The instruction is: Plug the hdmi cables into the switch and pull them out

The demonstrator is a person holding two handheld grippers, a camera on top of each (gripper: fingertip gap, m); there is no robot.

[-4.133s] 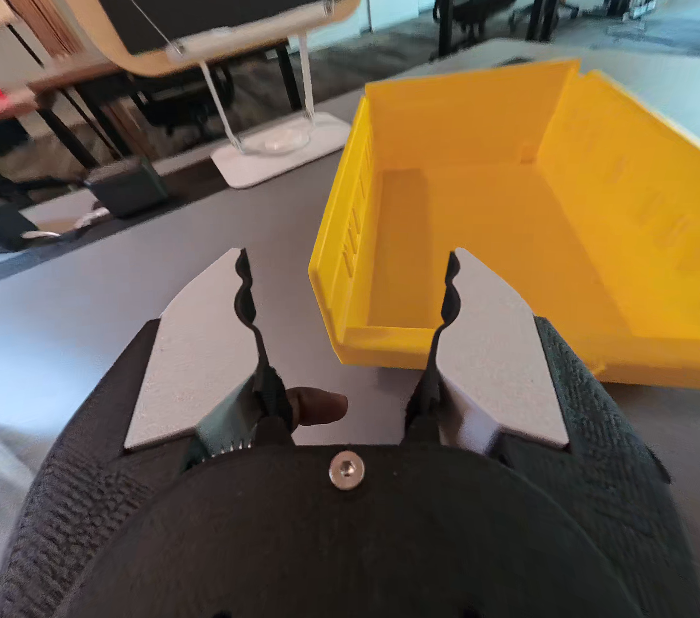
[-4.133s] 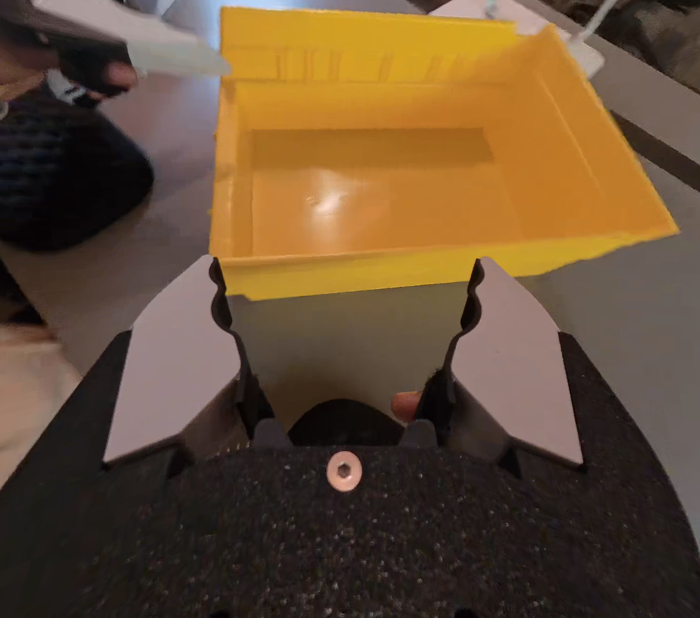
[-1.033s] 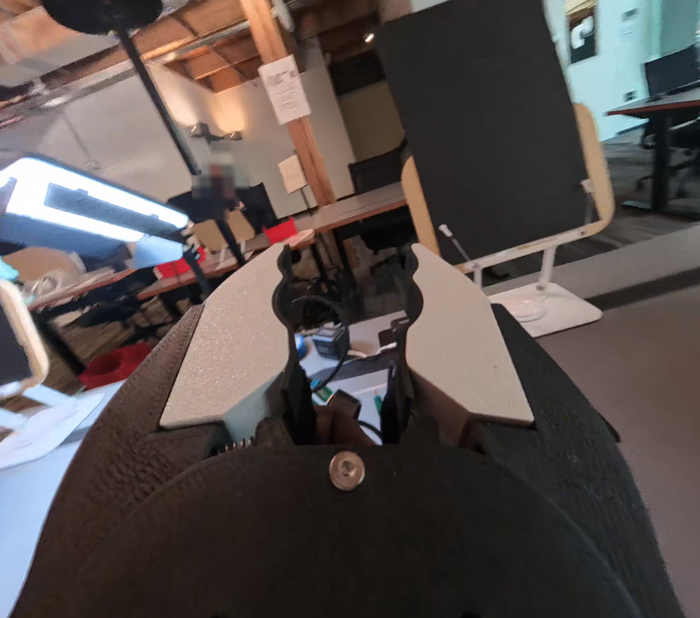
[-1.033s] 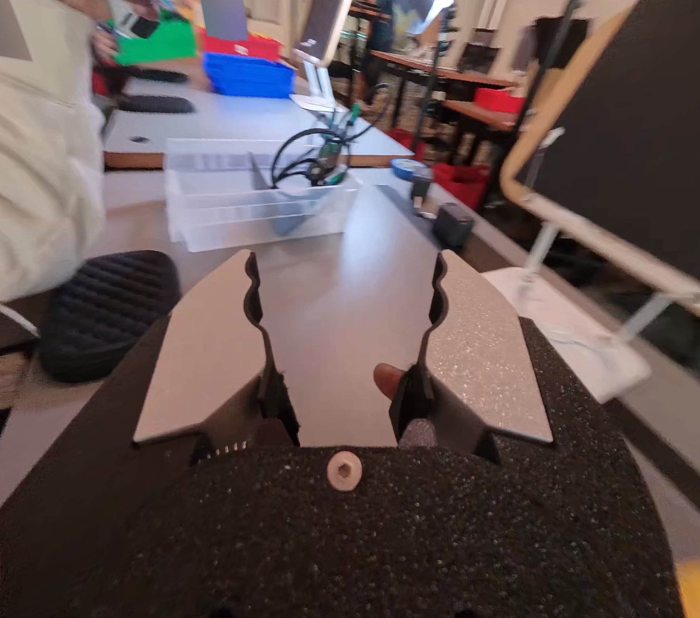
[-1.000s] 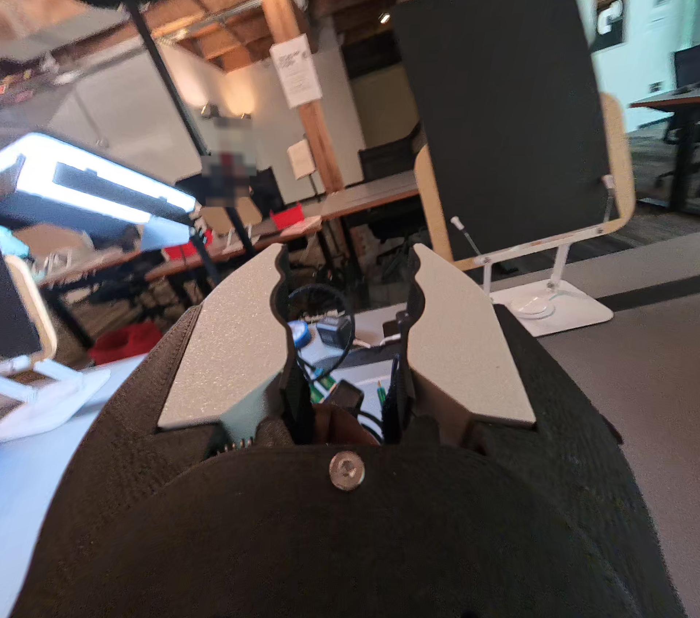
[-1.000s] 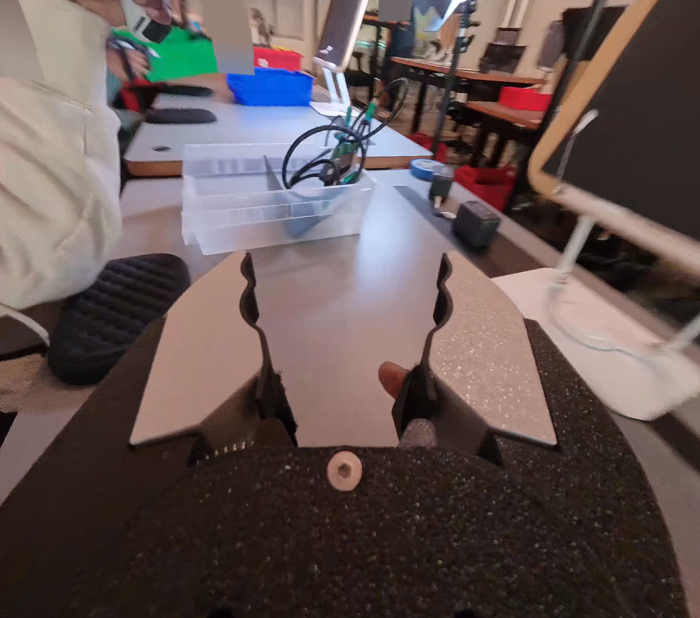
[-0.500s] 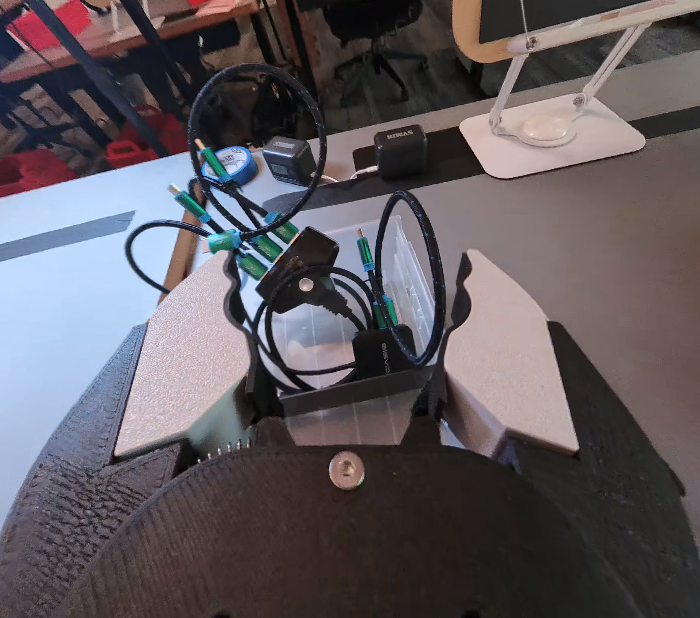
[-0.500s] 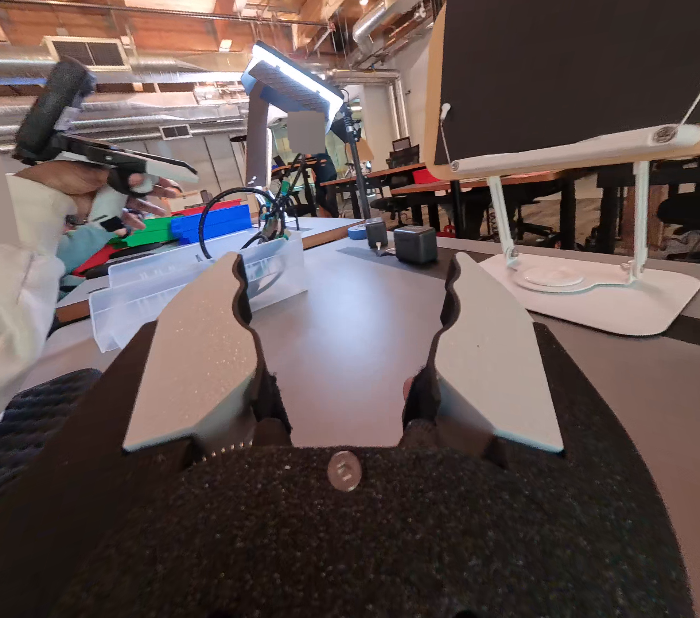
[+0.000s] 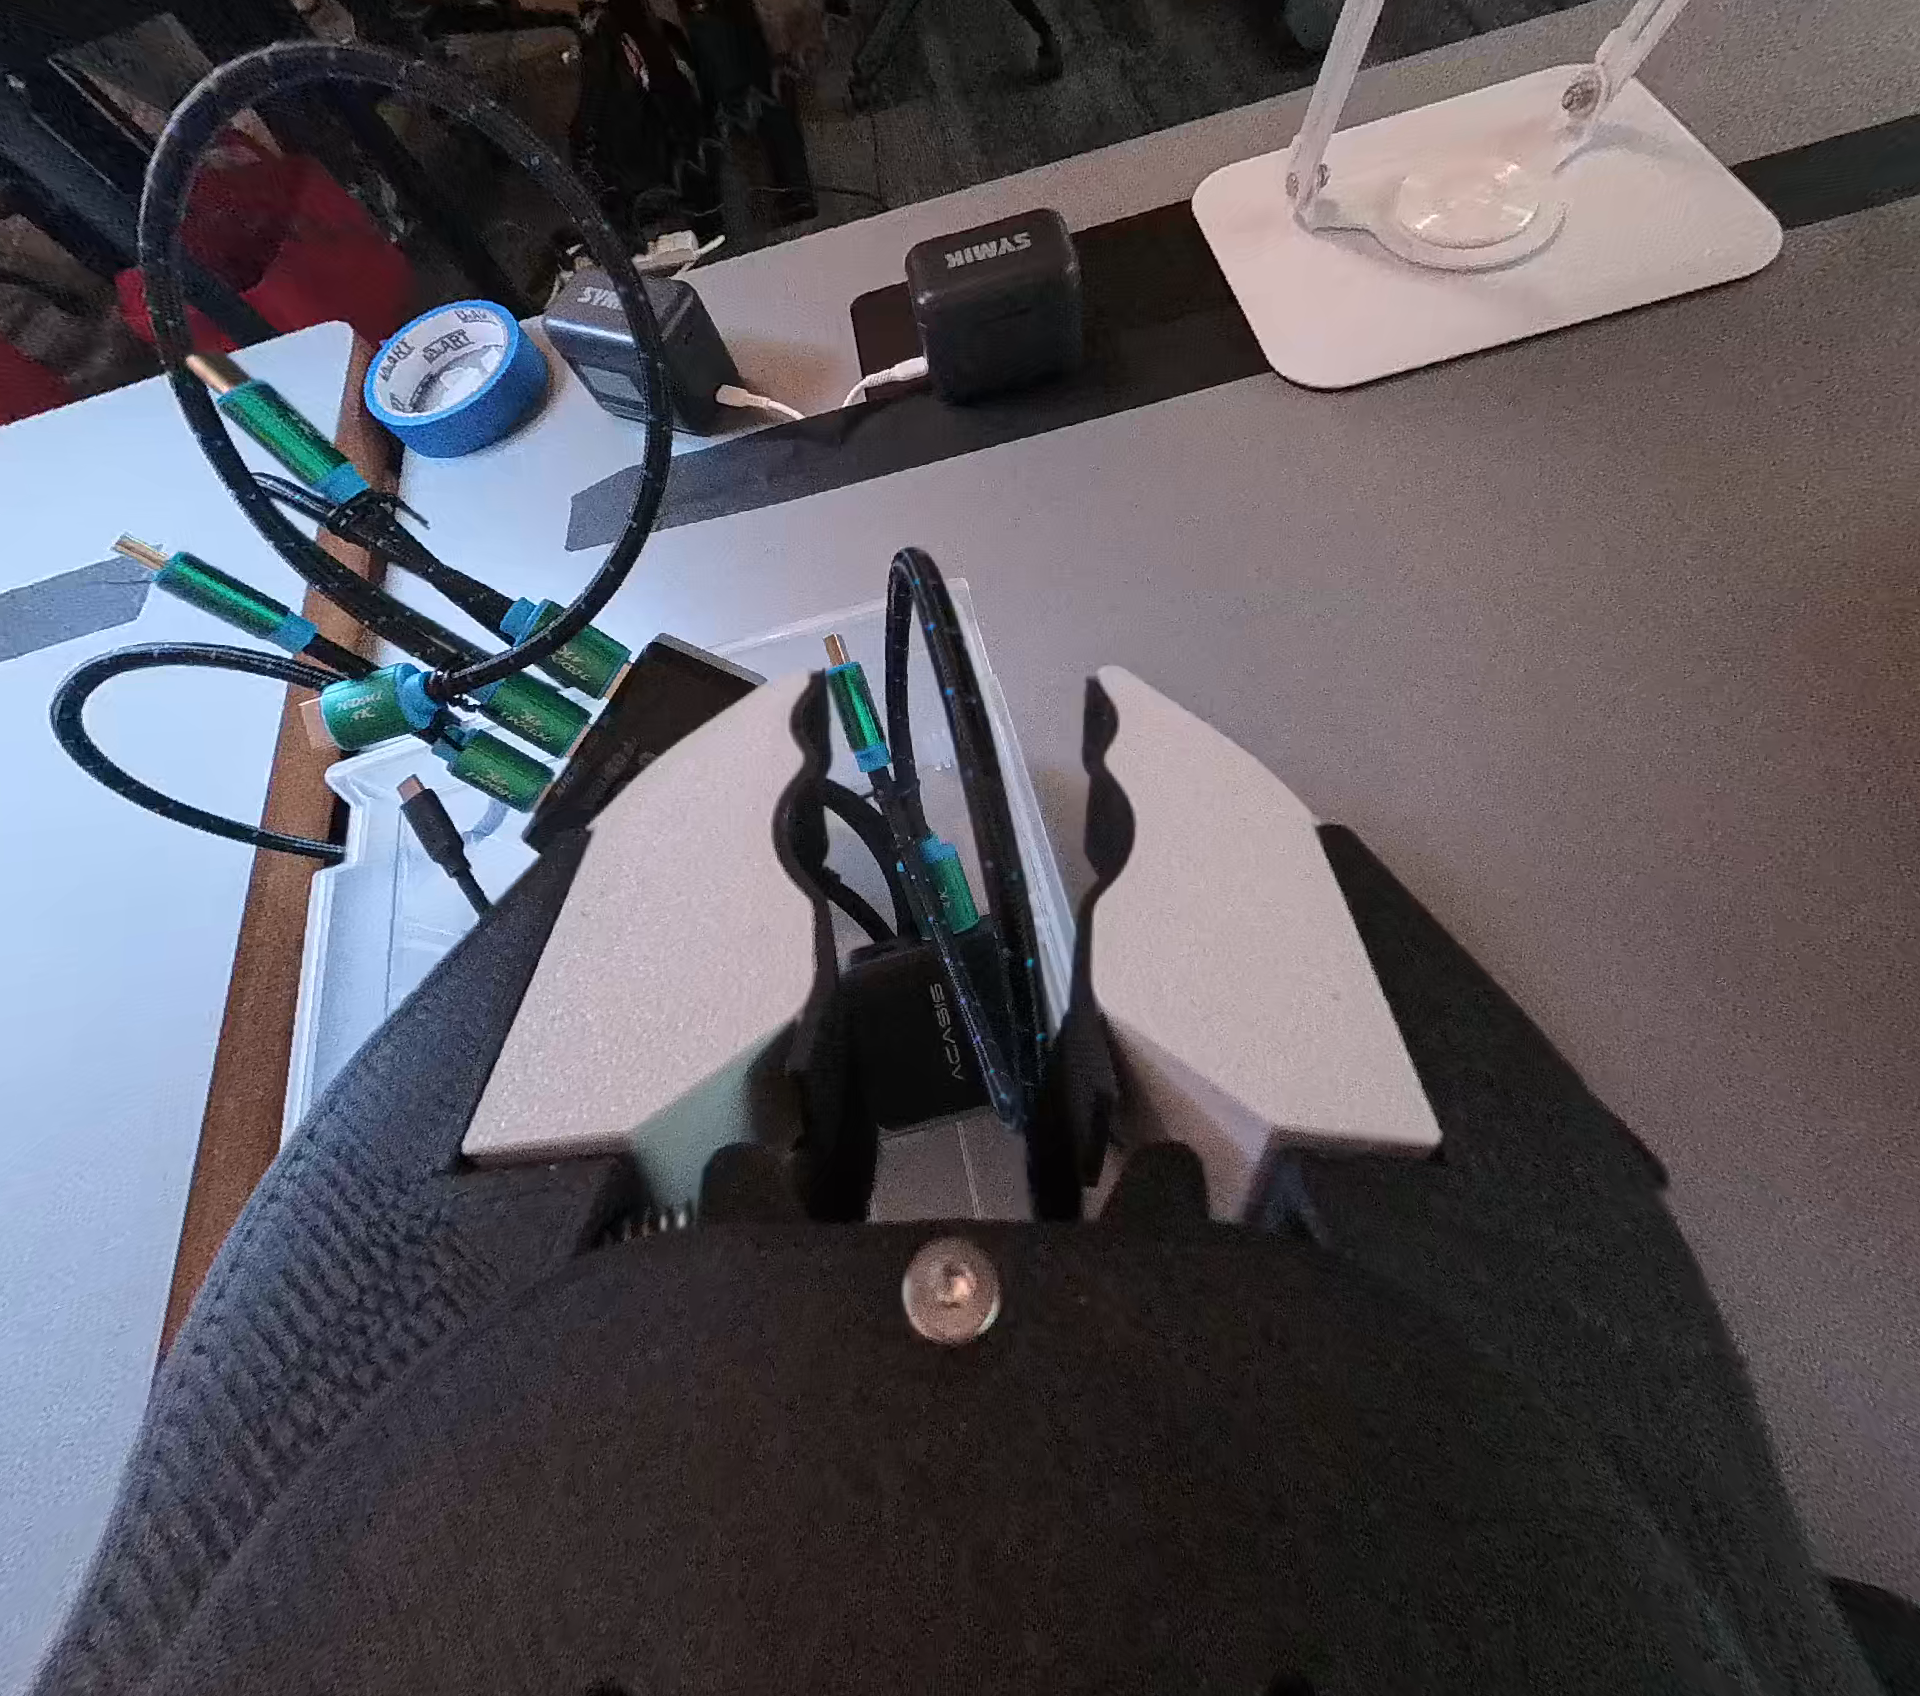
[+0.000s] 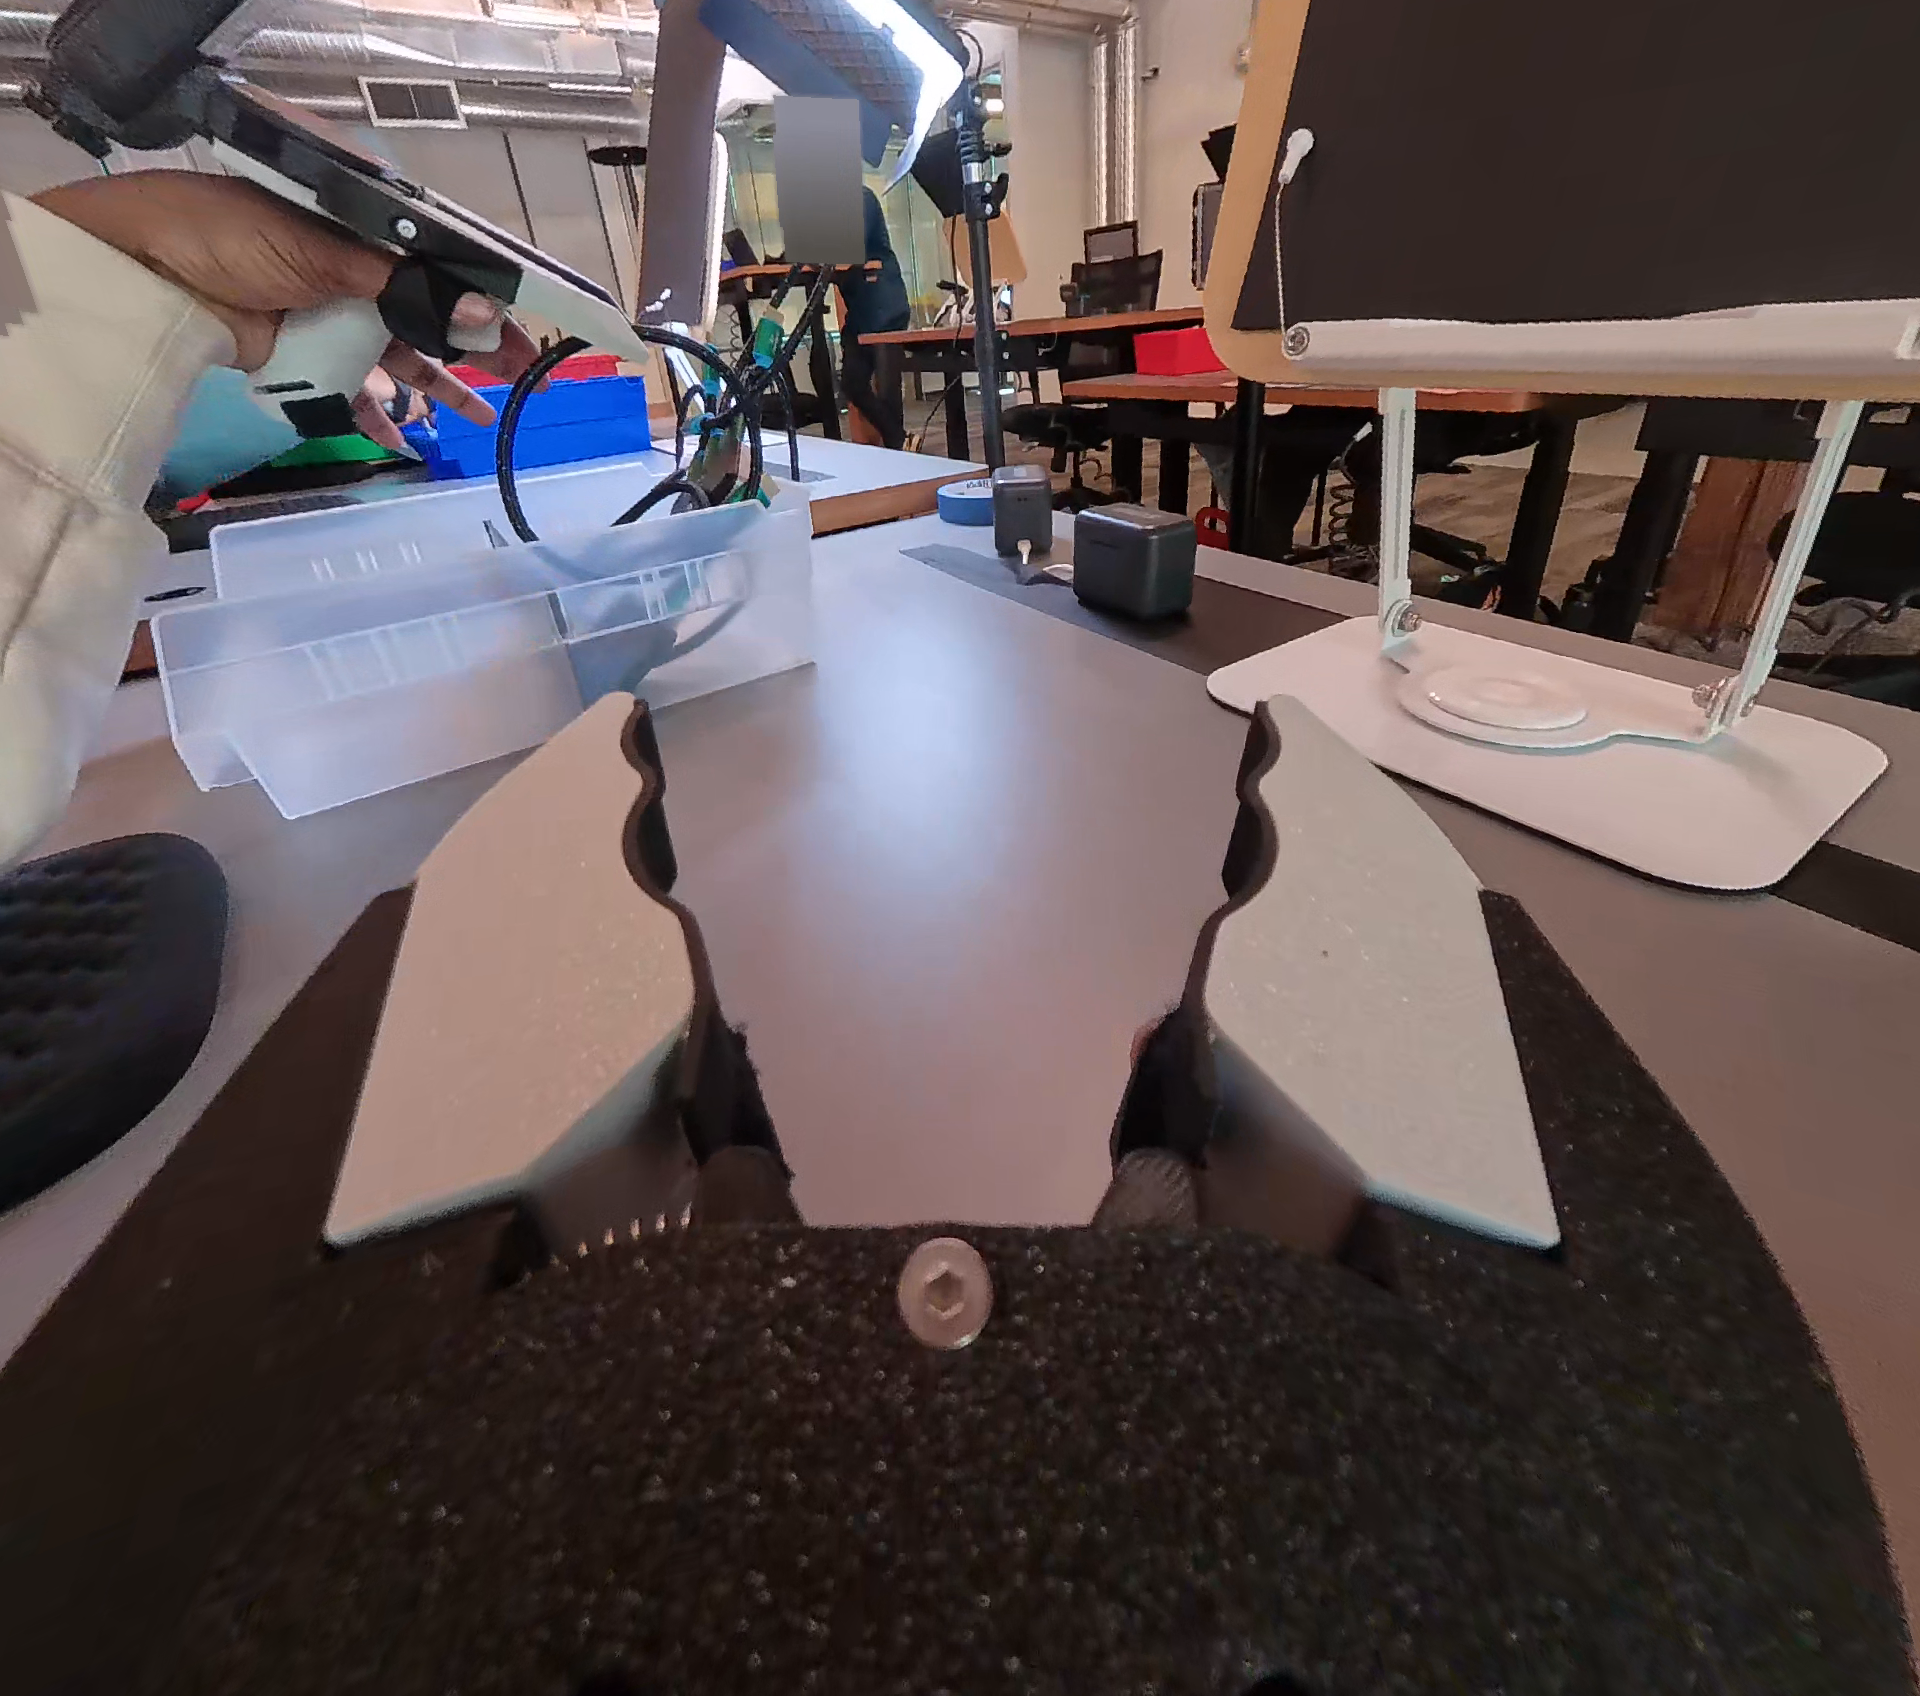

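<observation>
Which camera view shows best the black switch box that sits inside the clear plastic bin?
The left wrist view shows it best: the black switch box lies right below the open left claw, inside the clear bin, with a braided cable looping over it. The right wrist view shows only the bin from the side, with cables above; the box cannot be made out there.

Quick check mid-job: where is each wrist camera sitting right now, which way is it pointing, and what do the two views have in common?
Left wrist view: rides the left tool, looking steeply down into the clear bin of HDMI cables and a black switch; its own open fingers show.
Right wrist view: rides the right tool, low over the grey table, facing level across it; open fingers show, plus the person's left hand holding the other tool.
Shared: bin, cables, blue tape roll, black cube charger, white stand base.
</observation>
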